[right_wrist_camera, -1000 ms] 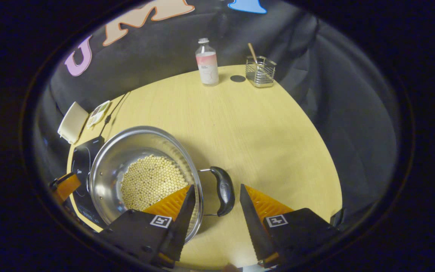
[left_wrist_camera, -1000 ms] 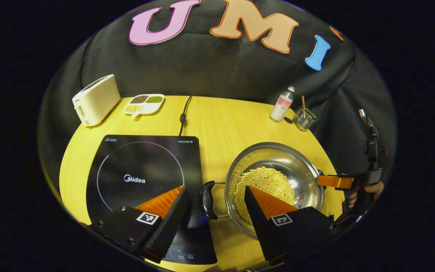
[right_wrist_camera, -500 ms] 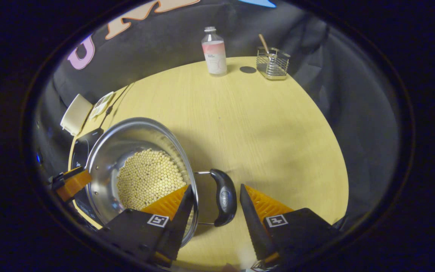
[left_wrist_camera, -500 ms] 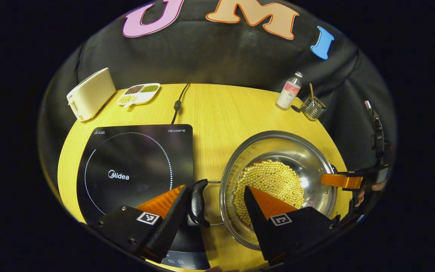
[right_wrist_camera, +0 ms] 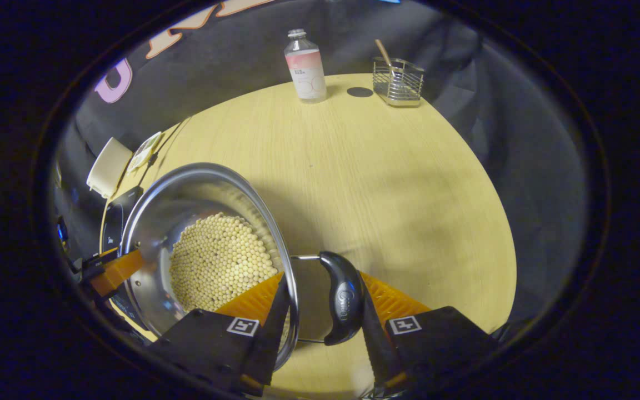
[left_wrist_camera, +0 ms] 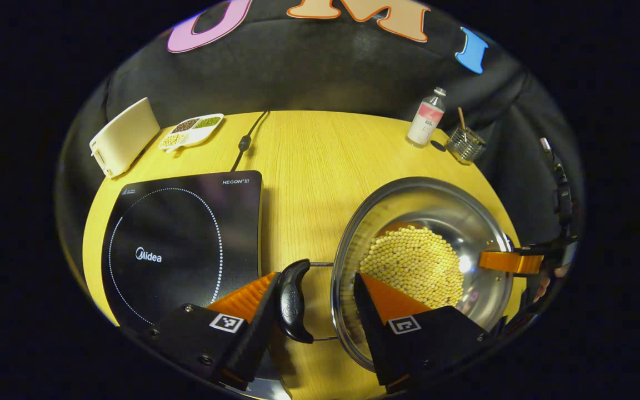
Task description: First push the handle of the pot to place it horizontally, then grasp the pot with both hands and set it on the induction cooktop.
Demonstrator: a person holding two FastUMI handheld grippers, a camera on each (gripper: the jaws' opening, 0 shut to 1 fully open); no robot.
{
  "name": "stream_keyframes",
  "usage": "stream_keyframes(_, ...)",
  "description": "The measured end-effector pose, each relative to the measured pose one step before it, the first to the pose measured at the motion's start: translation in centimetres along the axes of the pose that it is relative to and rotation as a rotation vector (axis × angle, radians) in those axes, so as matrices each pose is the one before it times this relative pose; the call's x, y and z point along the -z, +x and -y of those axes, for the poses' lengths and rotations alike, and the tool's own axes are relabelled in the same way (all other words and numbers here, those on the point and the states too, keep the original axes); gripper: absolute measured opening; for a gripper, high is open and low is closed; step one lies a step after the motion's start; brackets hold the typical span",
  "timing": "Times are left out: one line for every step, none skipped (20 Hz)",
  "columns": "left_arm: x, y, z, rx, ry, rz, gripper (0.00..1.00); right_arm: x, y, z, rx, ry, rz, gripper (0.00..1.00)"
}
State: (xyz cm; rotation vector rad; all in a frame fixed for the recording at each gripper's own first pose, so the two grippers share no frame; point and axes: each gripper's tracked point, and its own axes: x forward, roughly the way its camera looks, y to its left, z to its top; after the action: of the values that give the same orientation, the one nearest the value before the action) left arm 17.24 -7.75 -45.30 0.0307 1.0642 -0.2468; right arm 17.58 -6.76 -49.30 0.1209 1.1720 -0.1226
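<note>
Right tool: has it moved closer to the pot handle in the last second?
Yes. In the right gripper view the right tool has closed in on the pot's black handle, which now sits between its fingers; the bottle has receded.

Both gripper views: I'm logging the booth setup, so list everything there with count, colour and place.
pot: 1, steel, right of cooktop, on table
beans: many, pale yellow, in pot
pot handles: 2, black, one per side
induction cooktop: 1, black, table's left
table: 1, light wood
toaster: 1, cream, far left
divided dish: 1, white, beside toaster
bottle: 1, clear with pink label, far edge
wire holder: 1, metal, beside bottle
left hand-held gripper: open, straddling one handle
right hand-held gripper: open, straddling the other
</note>
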Motion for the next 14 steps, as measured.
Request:
stream_keyframes(0.342, 0.276, -0.215, -0.00862, 0.01101, -0.01249, 0.82, -0.175, -0.257, 0.133, -0.00033, -0.00082, -0.00054, 0.65)
stream_keyframes(-0.128, -0.213, 0.001, 0.00178, 0.00491, 0.00227, 0.72, -0.028, 0.130, 0.188, 0.00397, -0.00065, 0.00173, 0.61)
stream_keyframes(-0.130, 0.417, 0.090, 0.00310, 0.00227, 0.00448, 0.67, -0.041, -0.077, 0.032, 0.00740, 0.00070, -0.00022, 0.61)
stream_keyframes(-0.059, -0.086, 0.006, -0.00147, 0.00528, -0.00145, 0.67, 0.088, -0.050, -0.128, 0.01068, -0.00222, 0.00297, 0.61)
stream_keyframes(0.036, 0.009, -0.055, -0.00374, 0.00239, 0.00211, 0.66, -0.059, -0.103, -0.061, 0.00807, -0.00577, 0.00265, 0.61)
stream_keyframes(-0.096, 0.070, -0.044, -0.00104, -0.00432, 0.00102, 0.66, -0.063, -0.057, -0.021, 0.00678, -0.00740, 0.00718, 0.61)
stream_keyframes(0.151, 0.008, 0.011, -0.00035, -0.00928, 0.00214, 0.66, -0.200, -0.116, 0.031, 0.00488, -0.00210, 0.00701, 0.61)
stream_keyframes(-0.125, 0.101, 0.030, 0.00183, -0.00398, 0.00968, 0.66, -0.059, 0.111, 0.059, 0.00252, -0.00041, 0.00573, 0.61)
stream_keyframes(-0.126, 0.089, 0.083, 0.00375, 0.00980, 0.00755, 0.66, -0.026, -0.178, 0.058, 0.00033, 0.00188, 0.00321, 0.61)
stream_keyframes(-0.126, -0.002, -0.028, -0.00092, 0.00389, 0.00090, 0.66, 0.002, -0.287, 0.009, -0.00193, 0.00372, -0.00050, 0.61)
stream_keyframes(0.066, -0.155, -0.002, -0.00042, -0.01322, 0.00344, 0.66, -0.074, -0.325, 0.147, -0.00114, 0.00542, -0.00613, 0.61)
stream_keyframes(0.090, -0.322, 0.101, 0.00114, -0.02155, -0.00168, 0.67, -0.232, -0.008, 0.243, 0.00188, 0.00892, 0.00099, 0.61)
stream_keyframes(-0.286, -0.319, 0.160, 0.00434, -0.00428, 0.01107, 0.64, -0.386, -0.251, 0.054, -0.00377, 0.01250, 0.00949, 0.61)
stream_keyframes(-0.278, -0.466, 0.081, 0.00523, -0.00362, 0.00438, 0.65, -0.237, -0.277, 0.168, -0.00082, 0.01252, 0.00794, 0.60)
